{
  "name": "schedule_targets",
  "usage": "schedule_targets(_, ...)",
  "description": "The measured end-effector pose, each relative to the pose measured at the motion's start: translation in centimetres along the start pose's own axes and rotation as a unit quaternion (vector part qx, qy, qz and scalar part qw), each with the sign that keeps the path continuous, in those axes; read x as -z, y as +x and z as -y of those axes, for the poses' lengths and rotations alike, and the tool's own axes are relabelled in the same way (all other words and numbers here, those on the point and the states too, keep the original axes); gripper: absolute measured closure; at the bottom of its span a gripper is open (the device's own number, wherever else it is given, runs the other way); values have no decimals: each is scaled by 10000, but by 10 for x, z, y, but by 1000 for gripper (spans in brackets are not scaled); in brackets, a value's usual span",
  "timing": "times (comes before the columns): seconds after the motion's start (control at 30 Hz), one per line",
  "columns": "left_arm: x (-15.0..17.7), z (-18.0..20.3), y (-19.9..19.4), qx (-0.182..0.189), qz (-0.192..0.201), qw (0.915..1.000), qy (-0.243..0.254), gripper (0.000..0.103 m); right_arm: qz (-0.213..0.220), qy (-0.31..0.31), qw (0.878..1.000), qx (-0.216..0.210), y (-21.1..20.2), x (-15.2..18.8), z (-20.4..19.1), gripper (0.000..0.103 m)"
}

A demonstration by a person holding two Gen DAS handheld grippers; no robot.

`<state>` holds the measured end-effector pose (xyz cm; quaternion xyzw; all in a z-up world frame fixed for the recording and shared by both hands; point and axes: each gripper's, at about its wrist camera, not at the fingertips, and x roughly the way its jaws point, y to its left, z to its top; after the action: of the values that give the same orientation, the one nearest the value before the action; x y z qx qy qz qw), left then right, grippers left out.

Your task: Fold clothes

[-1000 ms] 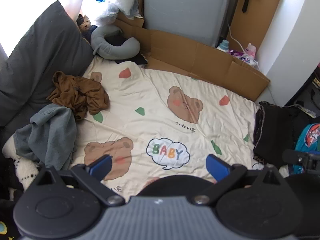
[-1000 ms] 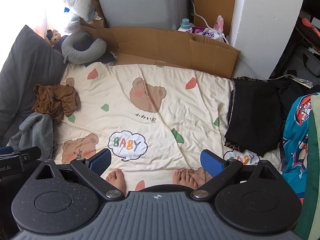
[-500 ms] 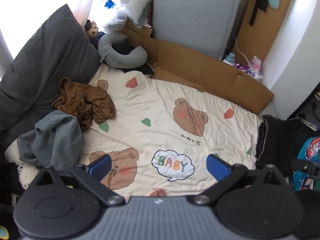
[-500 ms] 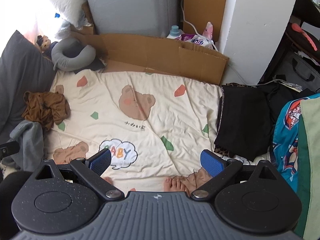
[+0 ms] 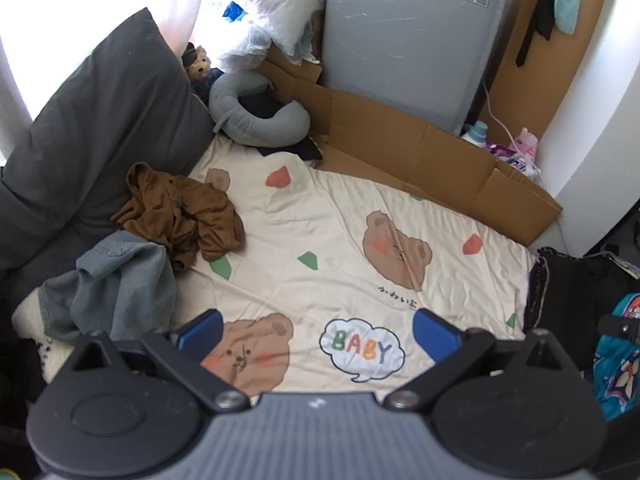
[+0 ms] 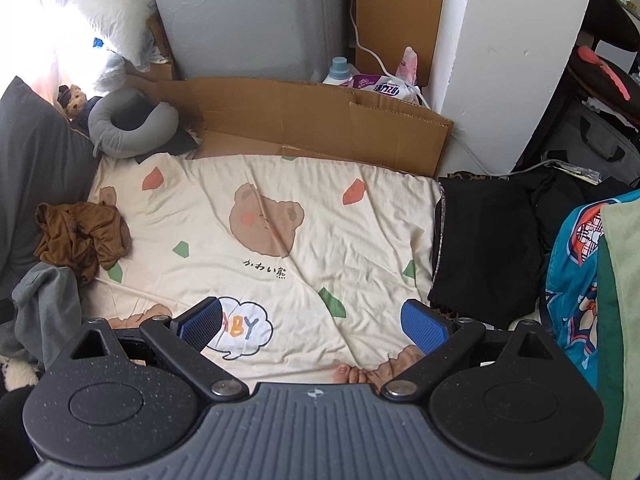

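Note:
A crumpled brown garment (image 5: 180, 214) (image 6: 82, 236) lies at the left edge of the cream bear-print sheet (image 5: 340, 240) (image 6: 280, 216). Just in front of it a grey-blue garment (image 5: 112, 284) (image 6: 44, 304) is bunched up. A folded black garment (image 6: 482, 244) (image 5: 568, 292) rests at the sheet's right edge. My left gripper (image 5: 318, 332) hovers open above the near part of the sheet, holding nothing. My right gripper (image 6: 312, 322) is open too, empty, above the sheet's near edge. The person's toes (image 6: 352, 374) show under the right gripper.
A dark grey pillow (image 5: 88, 140) leans at the left. A grey neck pillow (image 5: 256, 116) and flattened cardboard (image 5: 420, 160) line the back. A grey cabinet (image 5: 400, 32) and white wall (image 6: 508, 60) stand behind. Colourful blue fabric (image 6: 576, 272) lies at the right.
Both grippers have tilted up and drawn back a little, so more of the room behind the sheet shows. Neither has taken hold of anything; the clothes lie as before.

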<state>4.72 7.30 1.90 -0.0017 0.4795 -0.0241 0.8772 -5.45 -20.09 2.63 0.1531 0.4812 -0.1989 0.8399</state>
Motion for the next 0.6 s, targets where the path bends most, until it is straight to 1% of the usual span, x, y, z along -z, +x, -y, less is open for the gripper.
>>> schedule_targets(0.17,-9,-11,11,1,27,10000,-11,1,14,-22,10000,-44,13,-8,-5,4)
schedule_targets(0.47,-22,-34,34,-30,99,9999,-59,2,-101,9,9996,-276,36,-22,-12,4)
schedule_targets(0.6,-27,-45,50,-84,42,9999,-124,2,-55,-52,9998,-175,48,-30,-17,4)
